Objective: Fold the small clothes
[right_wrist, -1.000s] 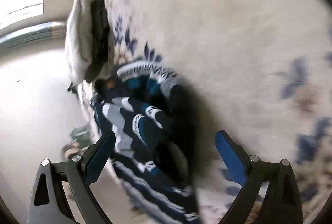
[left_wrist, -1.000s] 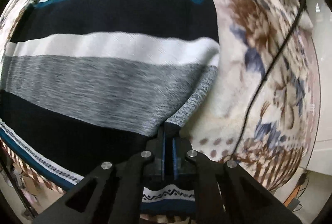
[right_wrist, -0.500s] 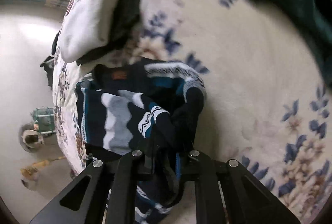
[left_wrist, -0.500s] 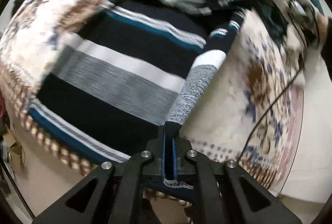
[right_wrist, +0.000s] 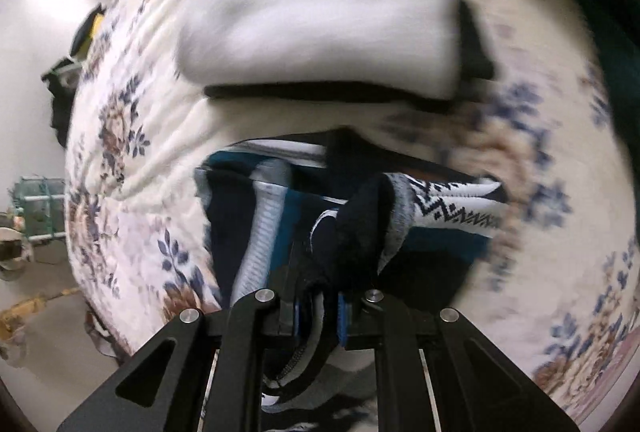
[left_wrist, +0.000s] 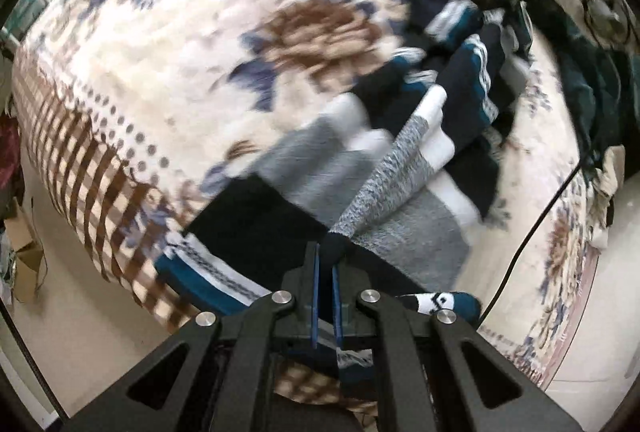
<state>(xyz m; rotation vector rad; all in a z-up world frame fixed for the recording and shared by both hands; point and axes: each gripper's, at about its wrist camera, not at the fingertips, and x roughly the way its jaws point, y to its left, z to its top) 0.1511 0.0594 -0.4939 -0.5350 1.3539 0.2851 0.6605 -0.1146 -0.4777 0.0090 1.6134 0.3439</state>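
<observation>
The step in hand looks like the carry: the striped sweater [left_wrist: 404,168] is lifted by two pinched points and hangs slack over the flowered bedspread [left_wrist: 224,44], so the fold itself has not yet been laid. The next move, as I judge it, calls for drawing the two grips apart until the knit hangs flat, then lowering it onto a bare part of the bed — clear of the white folded garment [right_wrist: 320,16] lying on a dark one just beyond (both blurred). The left gripper [left_wrist: 325,264] is pressed tight shut on a dark bunched edge of the sweater, with the grey and white bands trailing away from it. The right gripper [right_wrist: 318,306] is almost closed, its blue pads clamped on a thick wad of the same sweater near the zigzag band — its jaws have just been closing, from wide open to this grip.
</observation>
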